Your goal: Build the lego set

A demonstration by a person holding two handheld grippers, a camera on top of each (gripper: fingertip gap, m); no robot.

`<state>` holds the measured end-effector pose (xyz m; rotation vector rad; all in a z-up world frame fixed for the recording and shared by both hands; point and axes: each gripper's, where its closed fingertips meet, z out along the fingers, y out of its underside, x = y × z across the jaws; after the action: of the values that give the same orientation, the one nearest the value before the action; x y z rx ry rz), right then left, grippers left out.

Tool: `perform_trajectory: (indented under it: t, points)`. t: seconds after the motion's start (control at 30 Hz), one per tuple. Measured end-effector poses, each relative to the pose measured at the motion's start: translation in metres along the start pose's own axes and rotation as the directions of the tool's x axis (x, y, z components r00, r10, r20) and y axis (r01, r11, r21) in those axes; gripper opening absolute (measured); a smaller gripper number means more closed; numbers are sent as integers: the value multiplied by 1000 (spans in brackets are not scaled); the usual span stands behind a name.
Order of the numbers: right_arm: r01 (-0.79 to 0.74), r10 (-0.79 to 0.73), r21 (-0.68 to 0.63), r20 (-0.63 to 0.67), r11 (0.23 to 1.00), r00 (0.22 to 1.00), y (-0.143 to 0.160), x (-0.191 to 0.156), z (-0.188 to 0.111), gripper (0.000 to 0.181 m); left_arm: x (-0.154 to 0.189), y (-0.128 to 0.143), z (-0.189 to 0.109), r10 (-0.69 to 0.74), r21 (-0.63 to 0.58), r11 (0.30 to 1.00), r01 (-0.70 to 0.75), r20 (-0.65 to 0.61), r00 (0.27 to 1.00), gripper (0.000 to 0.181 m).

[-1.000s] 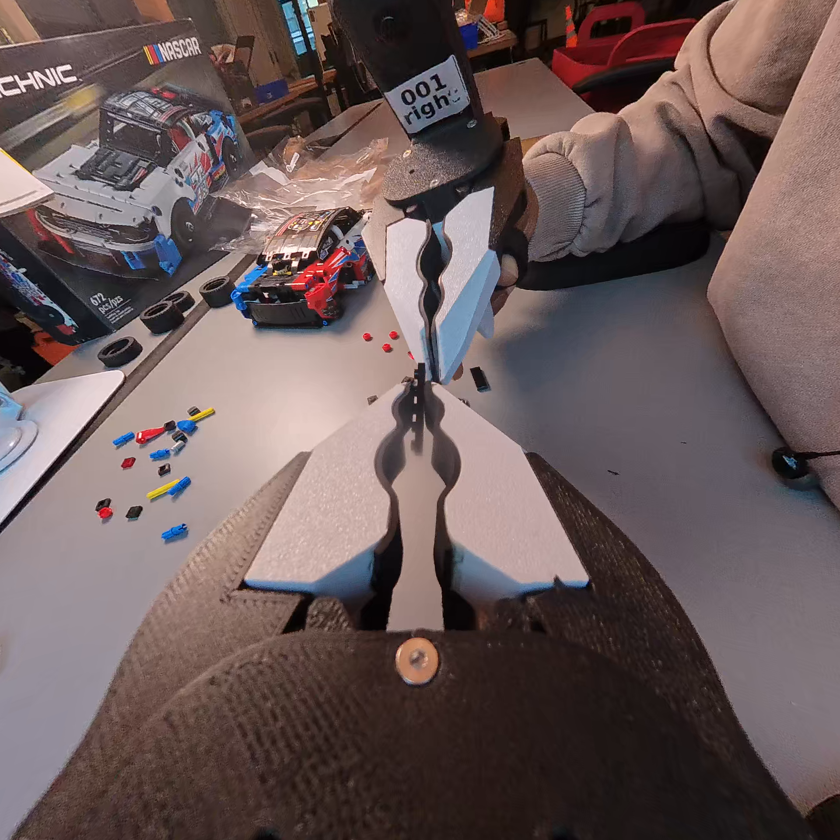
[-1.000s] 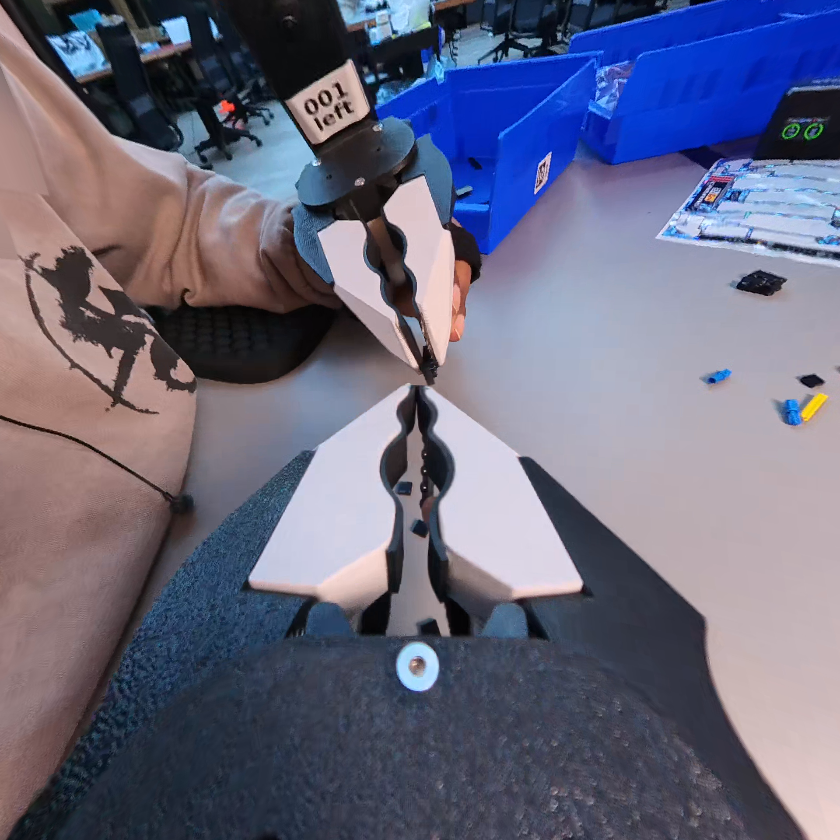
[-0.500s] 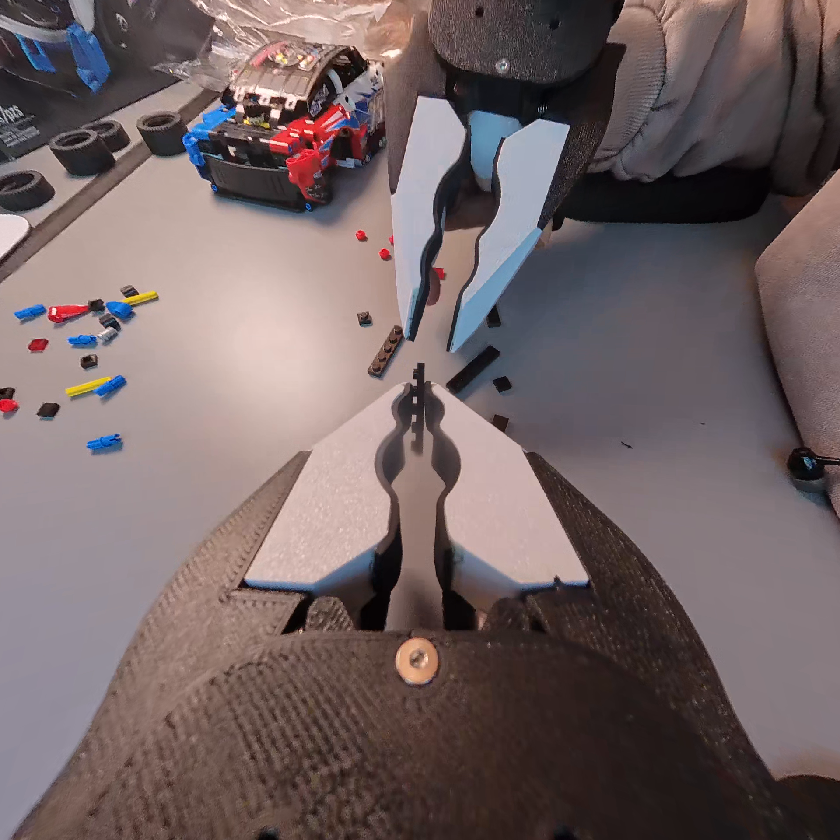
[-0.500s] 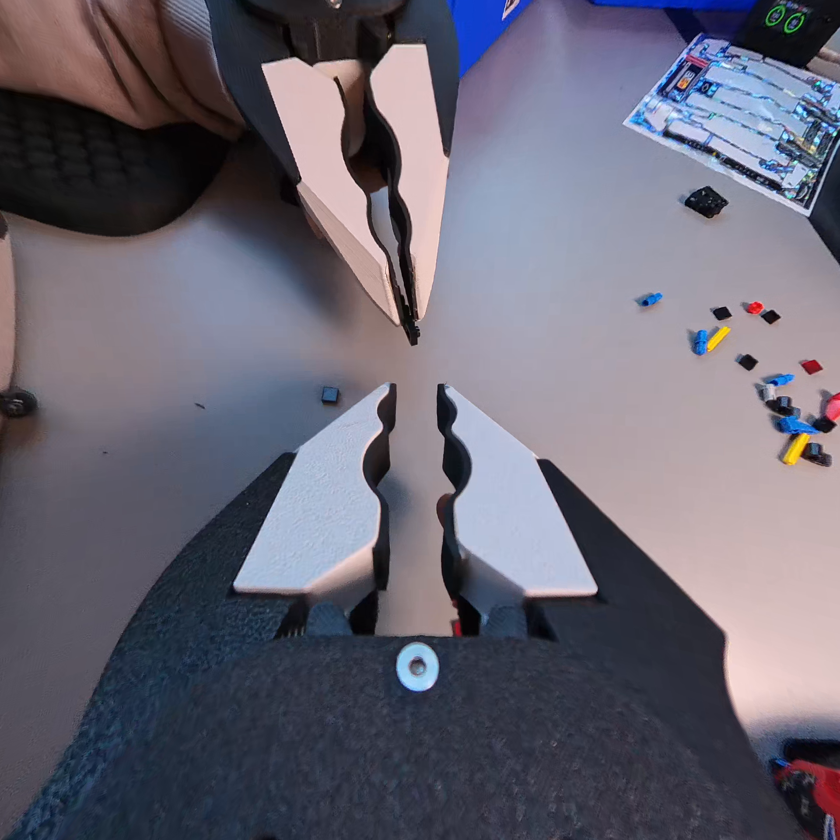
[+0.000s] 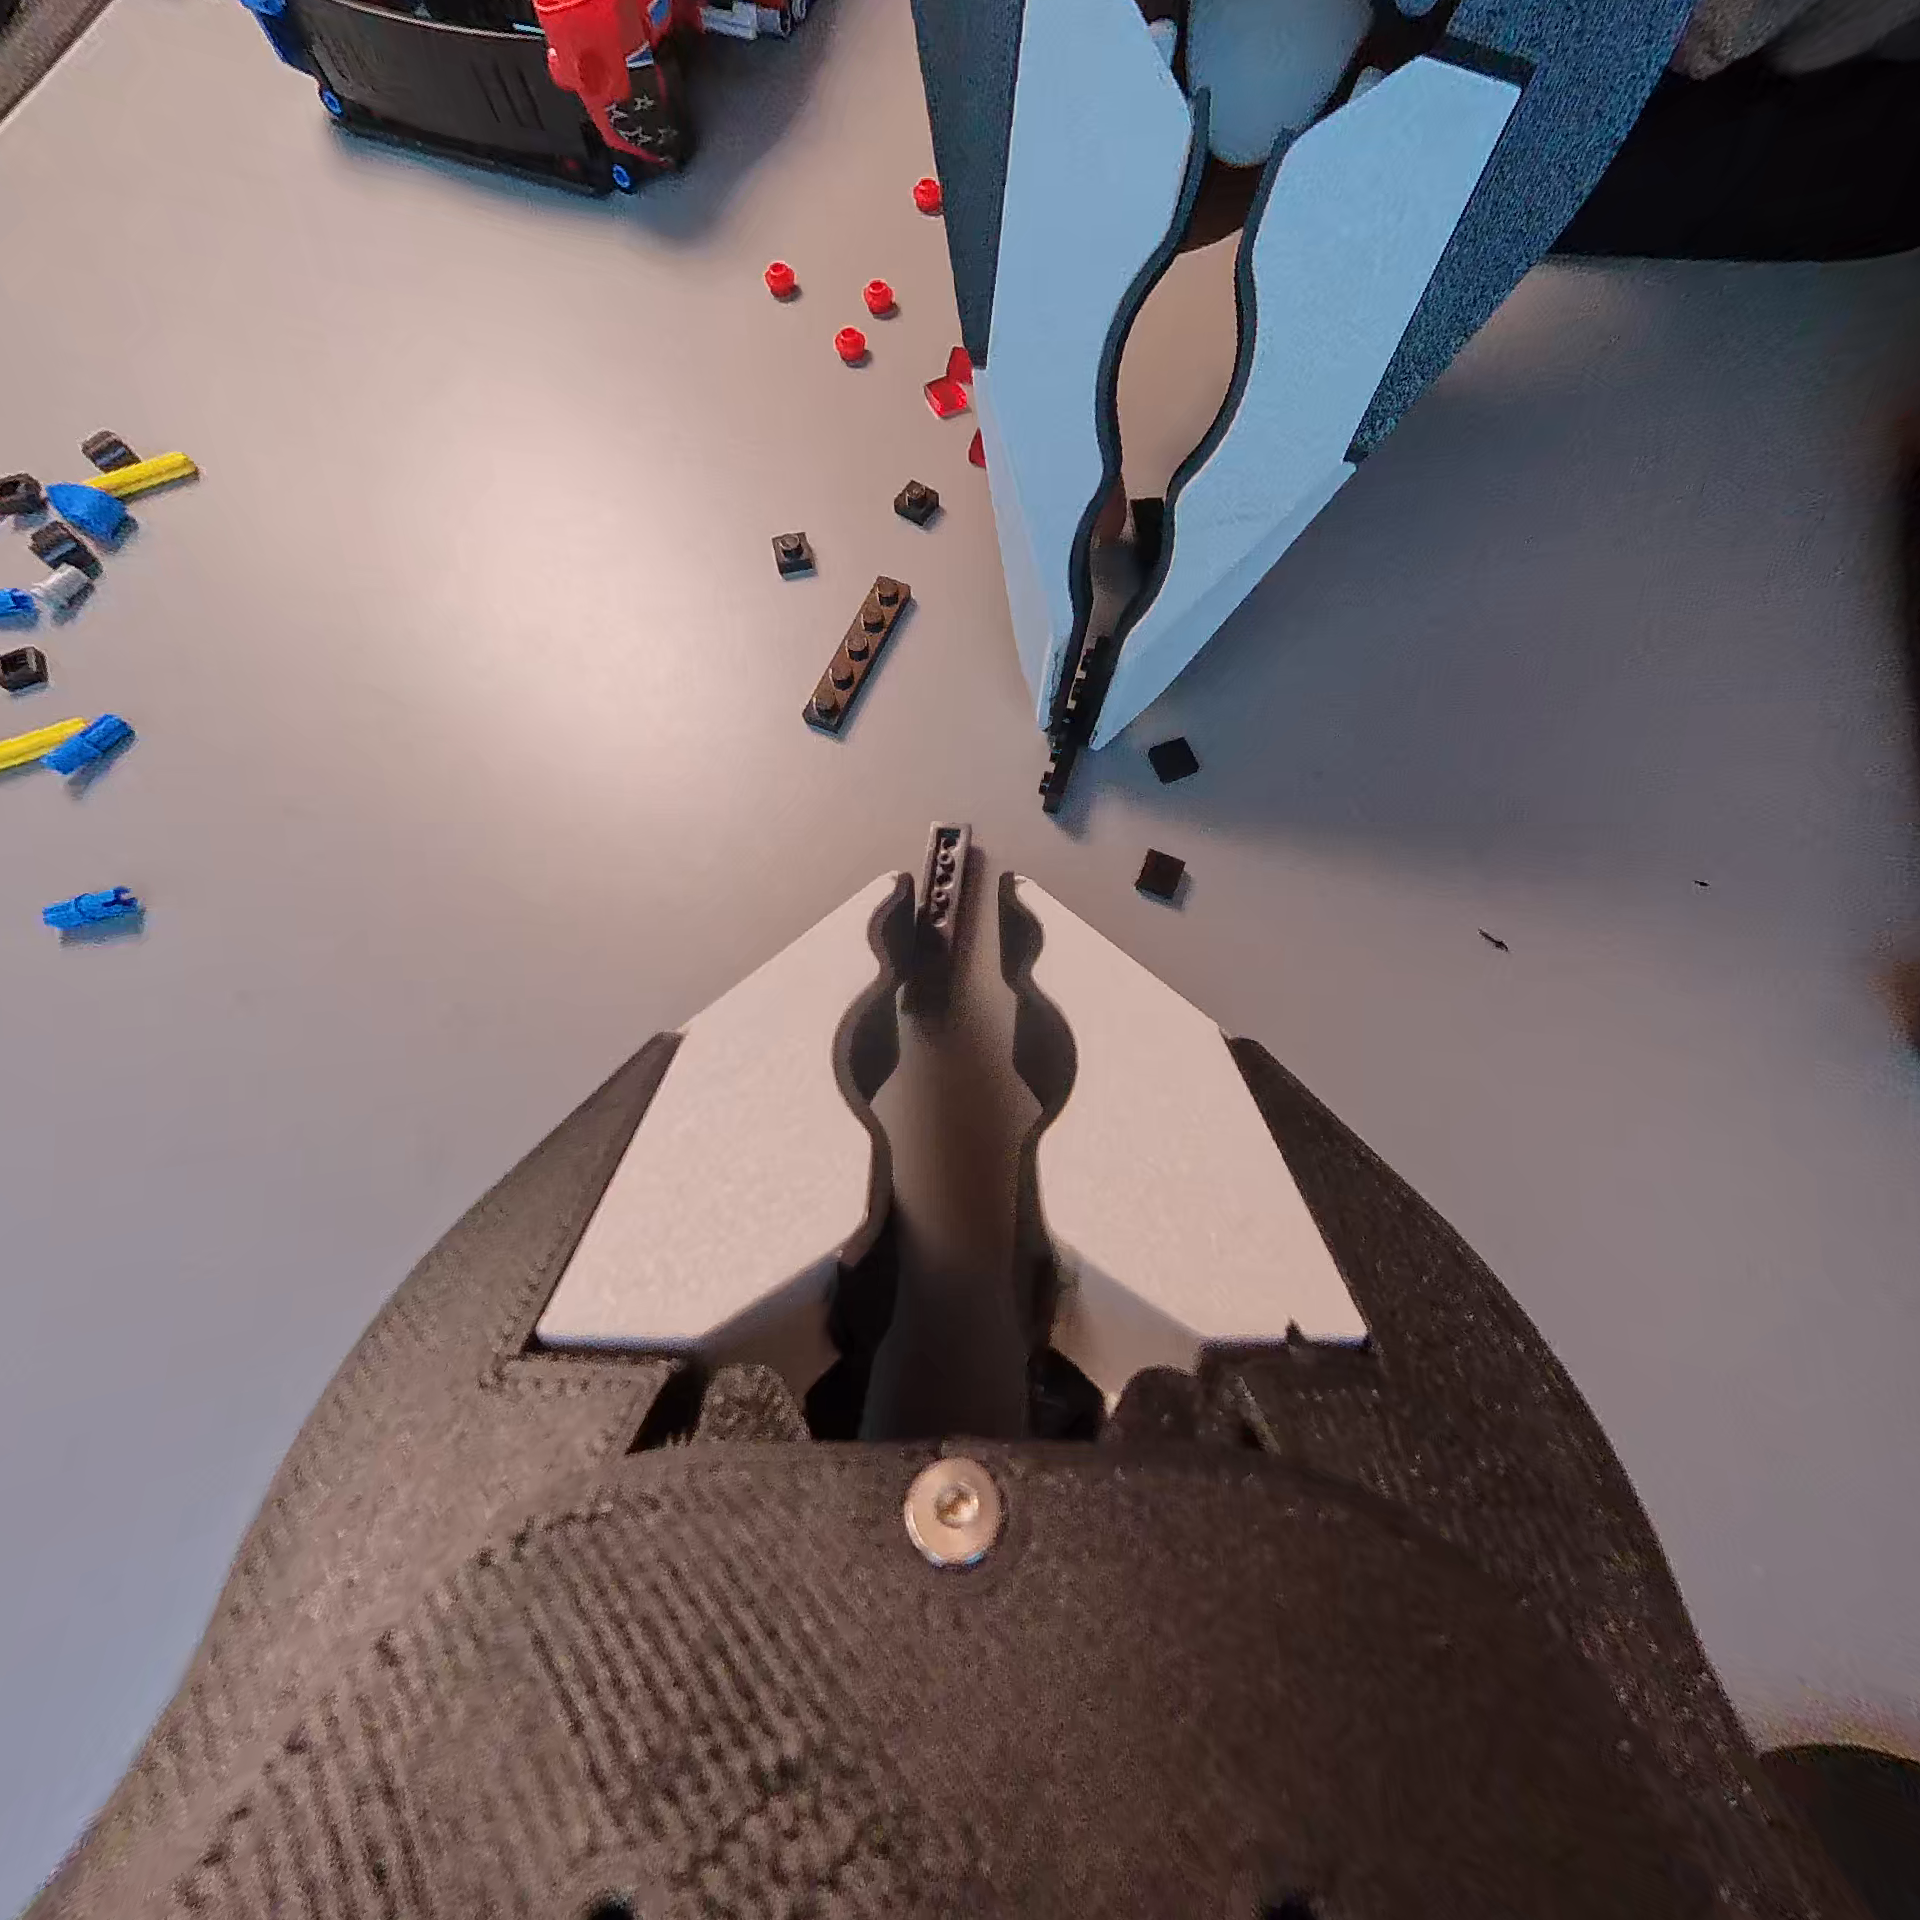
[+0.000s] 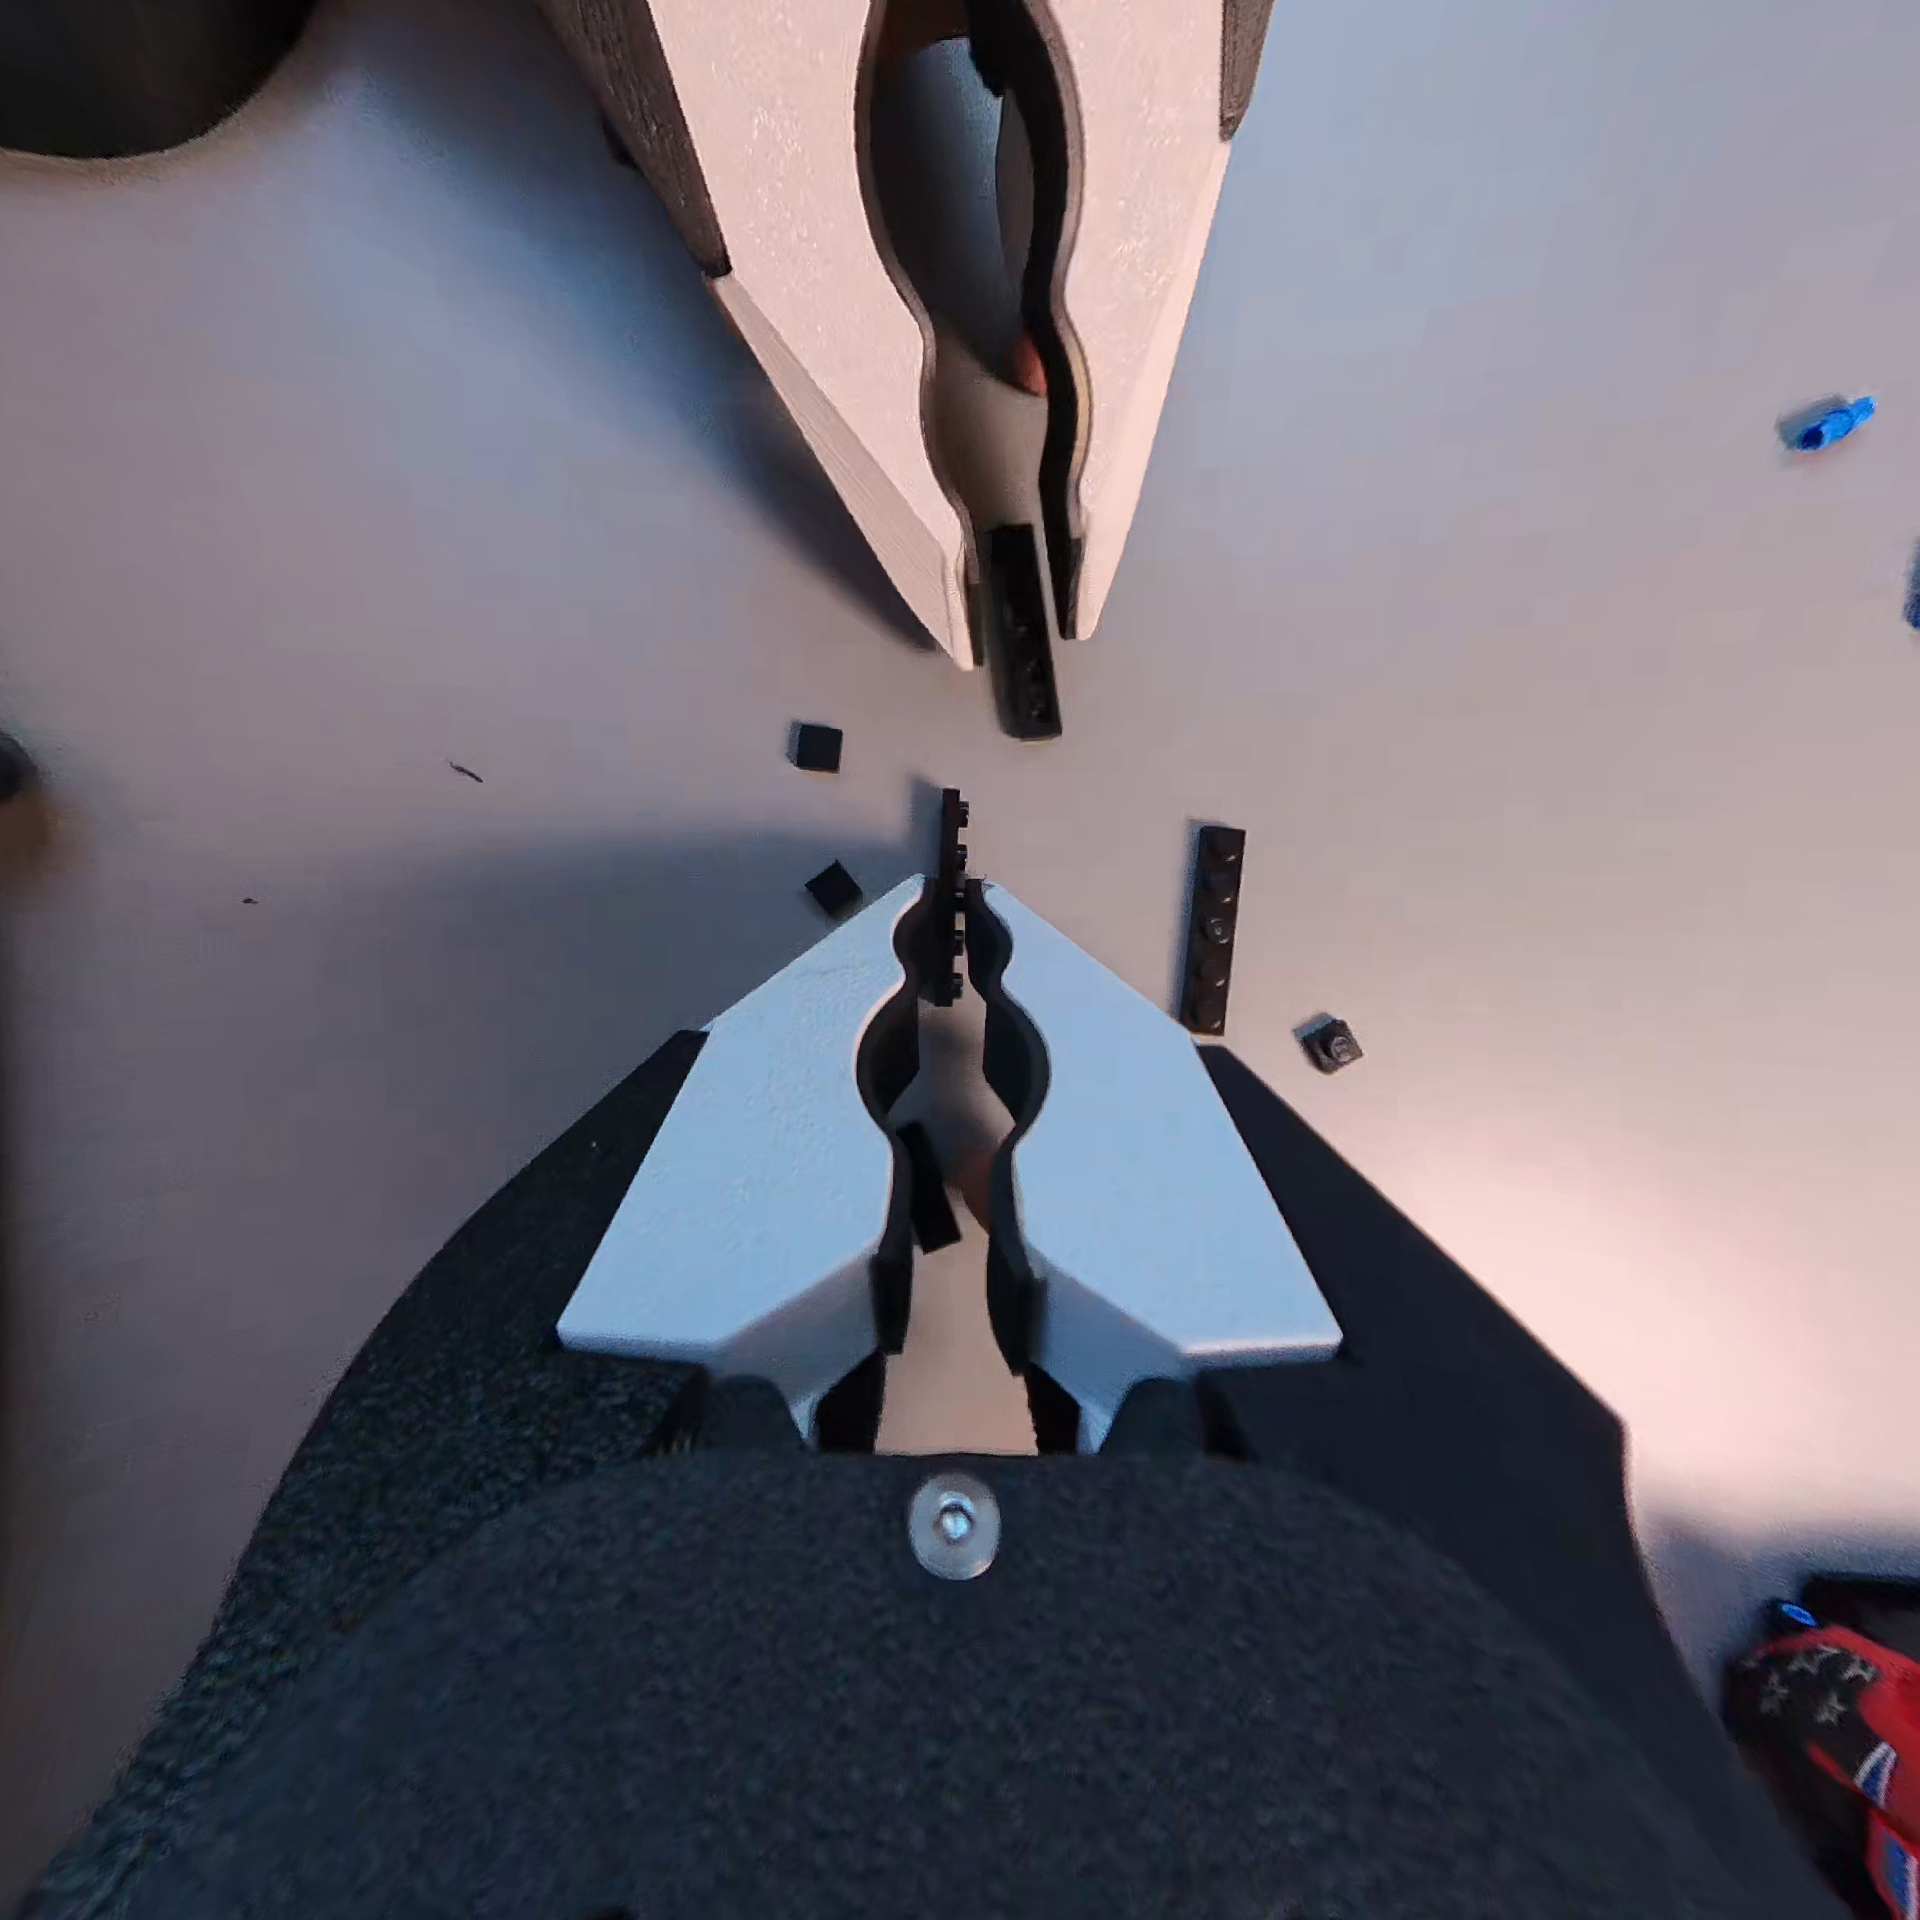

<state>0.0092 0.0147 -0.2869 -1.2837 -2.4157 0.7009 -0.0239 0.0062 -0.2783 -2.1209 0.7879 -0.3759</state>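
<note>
Over the grey worktop (image 5: pixel 520 1039), the left claw (image 5: pixel 951 883) is pinched narrow on a black plate (image 5: pixel 943 888). Just ahead of it, the right claw (image 6: pixel 948 888) grips a second black strip (image 6: pixel 951 852) edge-on. A loose black studded plate (image 5: pixel 857 655) lies beside them.

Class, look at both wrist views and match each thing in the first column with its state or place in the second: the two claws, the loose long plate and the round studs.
Column A
1. left claw
2. right claw
3. loose long plate
4. round studs

Column B
a. shut on the edge-on plate
b. black, flat on the table, studs up
c. red, scattered near the model car
d. shut on the underside-up plate

Pairs: 1-d, 2-a, 3-b, 4-c
</note>
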Motion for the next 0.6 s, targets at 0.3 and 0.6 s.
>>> perform_trajectory:
  t: [0.3,0.6]
  points:
    - [161,-161,-12,-3,987,987,-18,7,12,2,-7,8,-6,17,-29,999,-16,11,1000,14]
    - [41,-44,25,150,999,988,-24,7,11,2,-6,12,-5,127,-45,991,-125,34,991,6]
